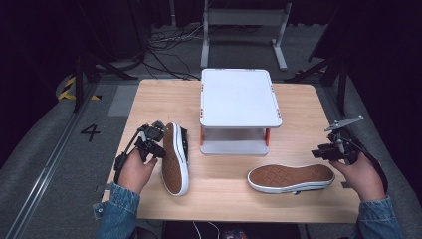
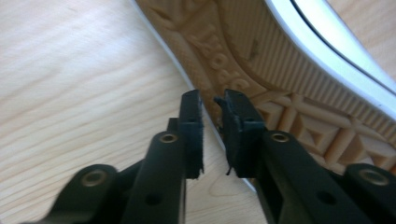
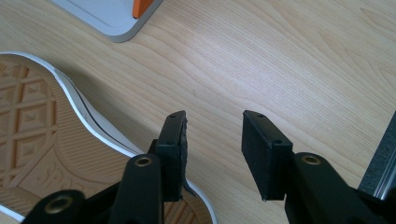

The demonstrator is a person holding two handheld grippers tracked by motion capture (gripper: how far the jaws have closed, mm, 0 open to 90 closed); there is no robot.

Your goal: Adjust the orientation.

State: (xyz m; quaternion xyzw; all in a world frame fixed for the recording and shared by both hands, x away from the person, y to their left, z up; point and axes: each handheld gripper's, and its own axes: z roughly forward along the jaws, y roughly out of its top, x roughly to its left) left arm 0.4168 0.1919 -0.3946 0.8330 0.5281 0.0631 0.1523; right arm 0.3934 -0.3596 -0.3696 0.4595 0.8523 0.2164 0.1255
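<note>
Two sneakers with tan rubber soles and white rims lie on the wooden table (image 1: pixel 298 107). The left shoe (image 1: pixel 174 159) rests on its side, sole facing my left gripper (image 1: pixel 158 142), which sits close beside it. In the left gripper view the jaws (image 2: pixel 212 100) stand a little apart with nothing between them, and the sole (image 2: pixel 289 84) is just ahead. The right shoe (image 1: pixel 291 178) lies sole up. My right gripper (image 1: pixel 319 152) hovers at its right end. Its jaws (image 3: pixel 215 119) are apart over bare wood, with the sole's edge (image 3: pixel 37 140) to their left.
A white two-level stand (image 1: pixel 239 97) with orange posts stands at the middle back of the table; its lower shelf corner (image 3: pixel 107 18) shows in the right gripper view. Dark floor, cables and a metal frame lie beyond the table.
</note>
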